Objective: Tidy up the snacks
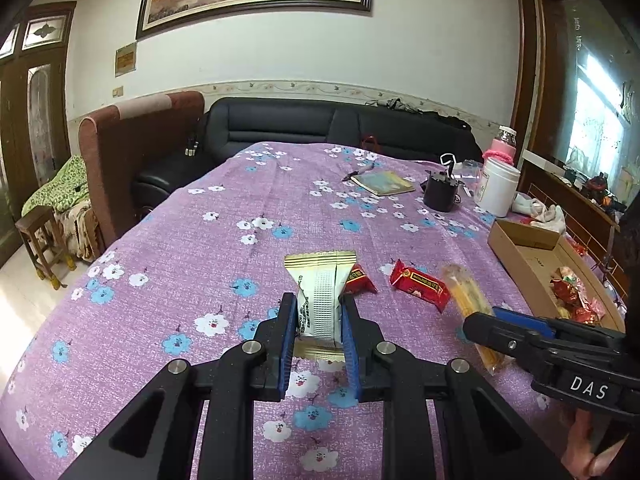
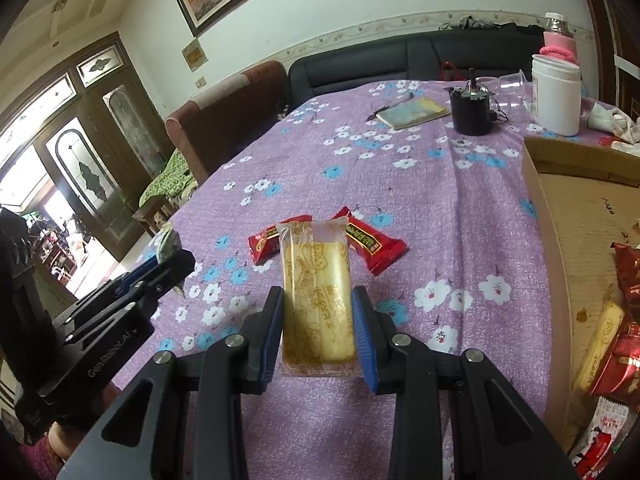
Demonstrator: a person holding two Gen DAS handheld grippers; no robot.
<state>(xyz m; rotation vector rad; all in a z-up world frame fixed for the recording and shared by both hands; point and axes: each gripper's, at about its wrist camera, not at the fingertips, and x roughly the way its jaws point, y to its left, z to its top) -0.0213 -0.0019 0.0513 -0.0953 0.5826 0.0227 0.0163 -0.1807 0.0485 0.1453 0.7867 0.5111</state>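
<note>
In the left wrist view my left gripper [image 1: 318, 300] is shut on a gold-and-white snack packet [image 1: 320, 280], held just above the purple flowered tablecloth [image 1: 180, 240]. My right gripper [image 2: 318, 294] is shut on a yellow cake bar [image 2: 316, 280] in a clear wrapper. Two red snack packets [image 2: 266, 242] [image 2: 372, 244] lie on the cloth just beyond the bar. The left wrist view shows them too [image 1: 360, 278] [image 1: 420, 284], with the right gripper [image 1: 482, 317] and its cake bar [image 1: 466, 290] at the right. At the left of the right wrist view is the left gripper [image 2: 172, 260] with its packet [image 2: 166, 242].
An open cardboard box [image 2: 568, 208] at the right holds several snacks [image 2: 600, 340]. Farther back stand a black pot [image 2: 472, 110], a white jar [image 2: 556, 96], a pink-sleeved bottle [image 2: 558, 40] and a notebook [image 2: 412, 112] with a pen. The table's left edge drops toward a brown armchair [image 1: 120, 160].
</note>
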